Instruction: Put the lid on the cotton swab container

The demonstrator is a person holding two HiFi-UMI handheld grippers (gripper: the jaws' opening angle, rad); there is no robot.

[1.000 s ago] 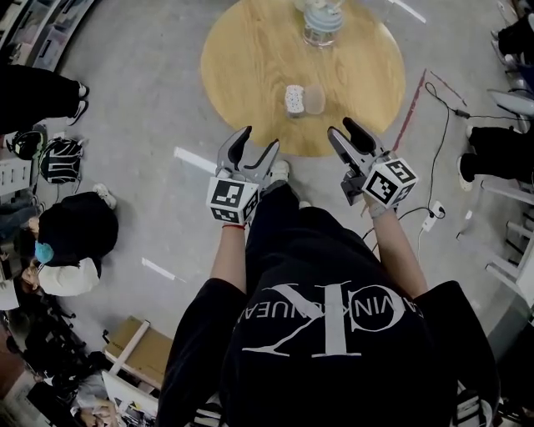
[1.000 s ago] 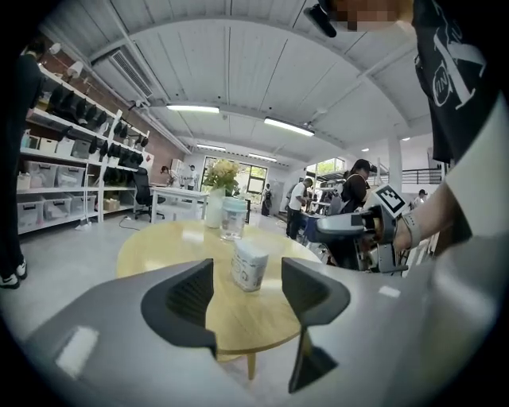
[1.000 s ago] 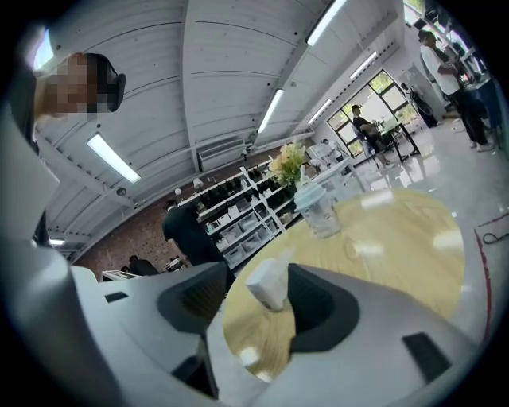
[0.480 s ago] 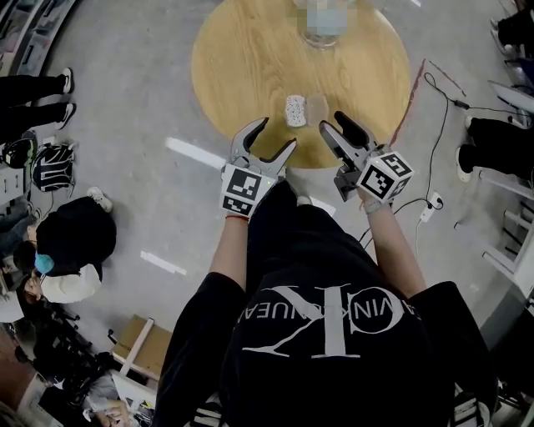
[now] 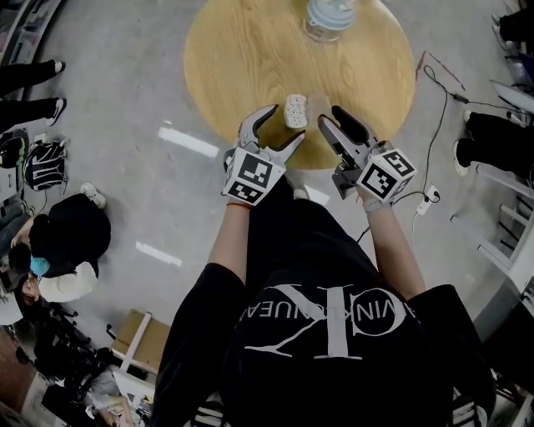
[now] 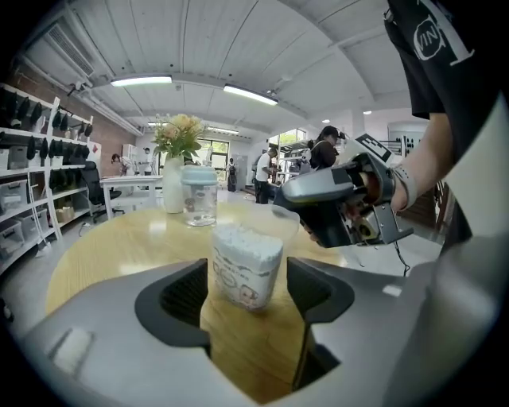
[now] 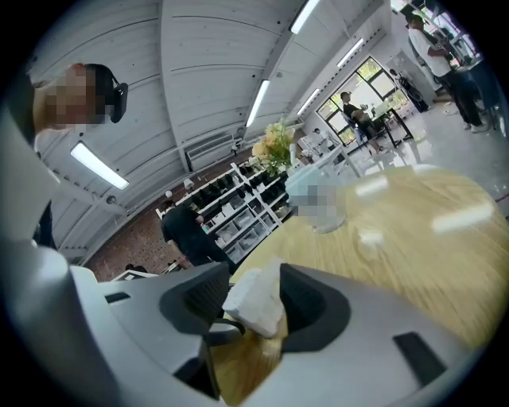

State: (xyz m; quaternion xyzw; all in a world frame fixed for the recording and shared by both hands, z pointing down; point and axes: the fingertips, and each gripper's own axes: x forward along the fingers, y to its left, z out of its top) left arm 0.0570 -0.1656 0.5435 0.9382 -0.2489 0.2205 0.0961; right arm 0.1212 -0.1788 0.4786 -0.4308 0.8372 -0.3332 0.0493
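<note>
The cotton swab container (image 5: 294,109), a small white tub packed with swabs, stands near the front edge of the round wooden table (image 5: 242,58). Its clear lid (image 5: 314,105) lies just to its right. My left gripper (image 5: 280,128) reaches over the table edge, jaws opening, with the container (image 6: 245,265) just ahead of the gap and untouched. My right gripper (image 5: 332,118) is open beside the lid. In the right gripper view the container (image 7: 256,297) shows beyond the right gripper (image 7: 246,310) and its spread jaws. The right gripper (image 6: 334,203) also shows in the left gripper view, behind the lid (image 6: 276,218).
A lidded glass jar (image 5: 328,17) stands at the table's far side, next to a white vase of flowers (image 6: 176,172). A person (image 5: 71,242) crouches on the floor at left. Cables and a power strip (image 5: 429,208) lie at right, a cardboard box (image 5: 138,342) behind me.
Both grippers have moved forward from the floor side onto the table's front edge, toward the container. The left jaws have spread wider.
</note>
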